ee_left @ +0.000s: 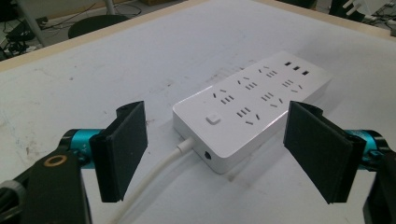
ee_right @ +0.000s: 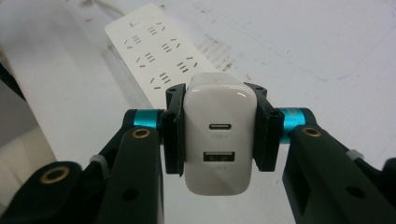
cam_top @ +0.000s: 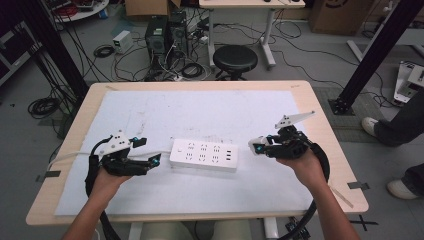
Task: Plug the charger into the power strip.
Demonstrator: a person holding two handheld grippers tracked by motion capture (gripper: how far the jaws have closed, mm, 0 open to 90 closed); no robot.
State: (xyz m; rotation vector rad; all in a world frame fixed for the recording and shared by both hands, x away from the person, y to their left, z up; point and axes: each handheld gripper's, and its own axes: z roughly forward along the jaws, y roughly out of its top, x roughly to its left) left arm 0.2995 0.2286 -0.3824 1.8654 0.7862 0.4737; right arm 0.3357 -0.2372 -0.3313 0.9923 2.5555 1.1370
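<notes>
A white power strip (cam_top: 204, 155) lies flat in the middle of the table, its white cord (ee_left: 154, 179) running off to the left. My left gripper (cam_top: 156, 161) is open at the strip's left end, the jaws wide apart on either side of the cord end (ee_left: 212, 154). My right gripper (cam_top: 256, 147) hovers just right of the strip, shut on a white charger (ee_right: 219, 133) with two USB ports on the face toward the camera. Beyond the charger the power strip (ee_right: 154, 51) lies in the right gripper view.
A white sheet (cam_top: 210, 110) covers most of the wooden table (cam_top: 320, 125). A black stool (cam_top: 235, 59), cables and computer towers sit on the floor behind the table. A person's legs and shoes (cam_top: 400, 187) are at the right edge.
</notes>
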